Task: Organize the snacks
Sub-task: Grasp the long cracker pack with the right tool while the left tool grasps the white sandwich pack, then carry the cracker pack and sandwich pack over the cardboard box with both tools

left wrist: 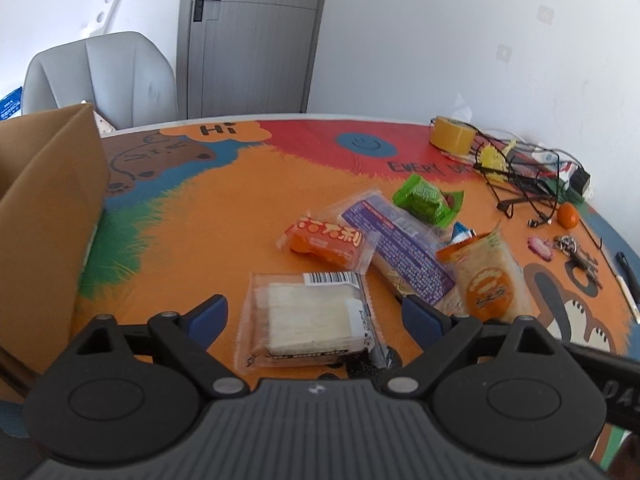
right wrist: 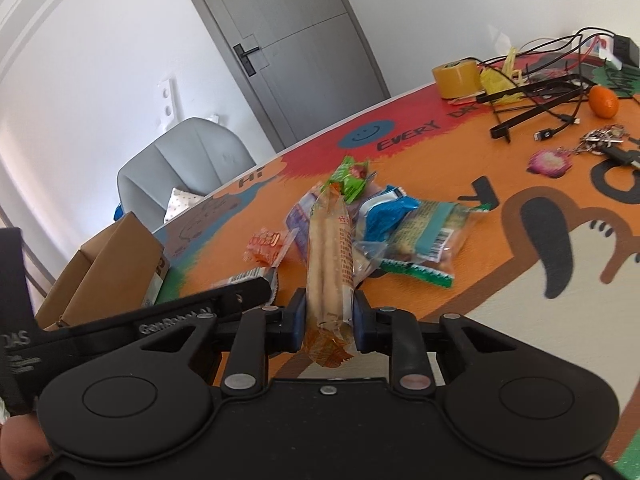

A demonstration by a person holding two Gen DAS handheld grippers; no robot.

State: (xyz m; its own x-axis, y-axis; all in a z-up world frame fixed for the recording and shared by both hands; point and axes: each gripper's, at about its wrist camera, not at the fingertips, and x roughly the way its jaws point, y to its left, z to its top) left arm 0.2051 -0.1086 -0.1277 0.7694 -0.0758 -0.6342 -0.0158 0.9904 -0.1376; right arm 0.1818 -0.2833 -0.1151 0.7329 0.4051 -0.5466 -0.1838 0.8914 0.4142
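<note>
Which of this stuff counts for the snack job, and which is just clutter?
Job: bread pack in the right gripper; sandwich pack between the open left gripper's fingers; orange snack; green snack; box.
Clutter: tape; cables; keys; tangerine.

I see both views bright with soft, even daylight and only faint shadows. The fisheye bends the grey door (right wrist: 296, 28) and darkens the corners. The brown cardboard box (left wrist: 48, 208) at near left looks blurred.
</note>
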